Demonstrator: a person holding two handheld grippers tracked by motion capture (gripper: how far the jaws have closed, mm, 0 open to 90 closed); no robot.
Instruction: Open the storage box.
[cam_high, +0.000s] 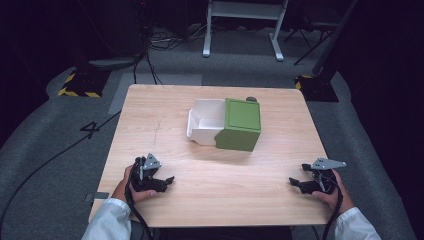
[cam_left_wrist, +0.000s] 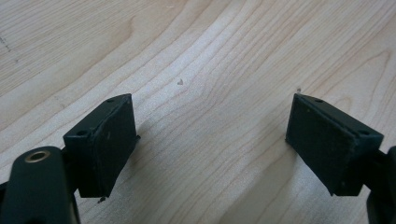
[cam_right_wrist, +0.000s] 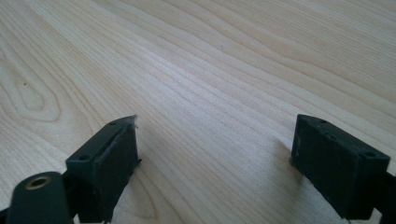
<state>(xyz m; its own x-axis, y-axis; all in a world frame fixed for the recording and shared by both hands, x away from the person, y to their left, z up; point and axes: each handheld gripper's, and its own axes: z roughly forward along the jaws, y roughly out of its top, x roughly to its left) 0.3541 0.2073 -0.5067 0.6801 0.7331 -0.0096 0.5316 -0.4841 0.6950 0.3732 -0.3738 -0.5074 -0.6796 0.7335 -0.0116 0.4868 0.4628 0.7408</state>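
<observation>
Green box (cam_high: 241, 124) with its white drawer (cam_high: 205, 121) pulled out leftward sits mid-table (cam_high: 165, 105), well ahead of both hands. Left gripper (cam_high: 167, 181) and right gripper (cam_high: 295, 182) rest spread and empty at the near edge; the left looks marginally closer to the drawer.

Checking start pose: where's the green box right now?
In the high view the green box sits on the table, at its far middle, slightly right of centre, partly over a white open tray sticking out on its left.
</observation>
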